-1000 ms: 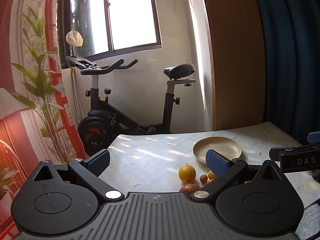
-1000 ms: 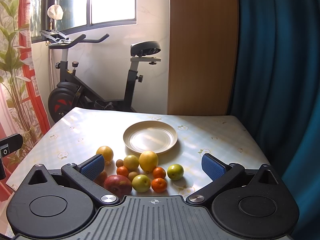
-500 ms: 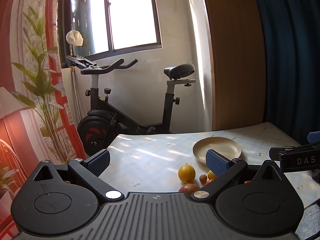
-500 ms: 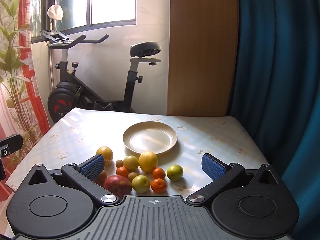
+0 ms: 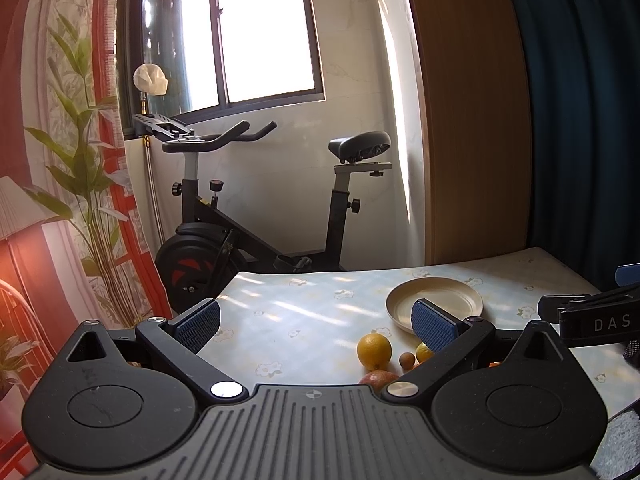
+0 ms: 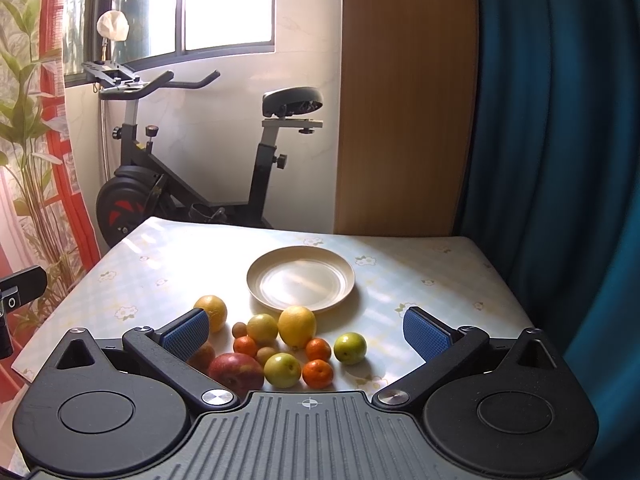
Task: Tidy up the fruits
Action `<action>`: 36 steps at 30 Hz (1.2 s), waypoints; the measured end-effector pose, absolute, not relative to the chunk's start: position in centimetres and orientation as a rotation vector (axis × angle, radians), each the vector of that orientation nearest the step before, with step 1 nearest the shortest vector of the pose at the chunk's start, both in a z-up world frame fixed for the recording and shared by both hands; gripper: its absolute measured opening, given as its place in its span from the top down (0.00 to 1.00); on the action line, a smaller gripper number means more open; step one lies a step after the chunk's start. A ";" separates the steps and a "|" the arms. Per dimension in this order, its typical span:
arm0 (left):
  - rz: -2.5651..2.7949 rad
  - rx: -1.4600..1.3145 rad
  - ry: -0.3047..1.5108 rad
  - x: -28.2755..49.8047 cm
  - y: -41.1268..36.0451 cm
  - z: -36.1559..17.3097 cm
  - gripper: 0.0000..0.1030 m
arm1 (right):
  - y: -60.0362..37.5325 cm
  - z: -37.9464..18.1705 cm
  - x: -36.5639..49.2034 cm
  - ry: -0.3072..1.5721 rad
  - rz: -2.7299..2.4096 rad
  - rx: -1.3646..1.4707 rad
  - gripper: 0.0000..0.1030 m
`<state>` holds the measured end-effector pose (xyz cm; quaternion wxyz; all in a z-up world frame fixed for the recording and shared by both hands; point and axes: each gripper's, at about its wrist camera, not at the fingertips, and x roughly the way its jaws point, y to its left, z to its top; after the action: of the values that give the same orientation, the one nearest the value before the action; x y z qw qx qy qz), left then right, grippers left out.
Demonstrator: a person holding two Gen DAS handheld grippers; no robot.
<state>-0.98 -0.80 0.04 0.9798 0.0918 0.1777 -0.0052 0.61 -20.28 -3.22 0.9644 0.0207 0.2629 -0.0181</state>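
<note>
A cluster of fruit lies on the table in front of a cream plate: a red apple, a large yellow citrus, an orange, green fruits, small tangerines and small brown fruits. My right gripper is open and empty, held just before the cluster. My left gripper is open and empty, left of the fruit. In the left wrist view the orange, the apple and the plate show; the right finger hides the other fruit.
The table has a pale flowered cloth. An exercise bike stands behind its far edge. A wooden panel and blue curtain are at the right. A plant is at the left. The right gripper's side shows in the left wrist view.
</note>
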 end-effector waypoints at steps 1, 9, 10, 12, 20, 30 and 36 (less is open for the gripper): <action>-0.011 0.185 0.358 -1.0 -0.8 0.0 0.00 | -20.2 -3.2 0.5 0.531 -0.037 0.041 0.00; -0.013 0.185 0.361 -0.8 -0.8 0.0 0.00 | -20.3 -3.3 0.6 0.526 -0.029 0.047 0.00; -0.015 0.186 0.365 -0.7 -0.9 -0.1 0.00 | -20.3 -3.2 0.6 0.523 -0.025 0.050 0.00; -0.017 0.186 0.374 -0.3 -0.7 -0.1 0.00 | -20.6 -3.3 0.7 0.513 -0.010 0.065 0.00; -0.069 0.166 0.389 3.7 0.6 -0.1 0.00 | -22.3 -3.9 2.7 0.410 0.036 0.087 0.00; -0.114 0.111 0.323 8.9 1.6 -2.9 0.01 | -23.0 -7.5 8.5 0.345 -0.001 0.020 0.00; -0.115 0.169 0.357 12.2 1.3 -4.5 0.01 | -22.9 -10.8 11.3 0.352 -0.013 0.013 0.00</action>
<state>12.21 1.27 -4.48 0.9789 0.0837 0.1774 -0.0571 11.28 -22.87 -10.82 0.9845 0.0062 0.1749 -0.0064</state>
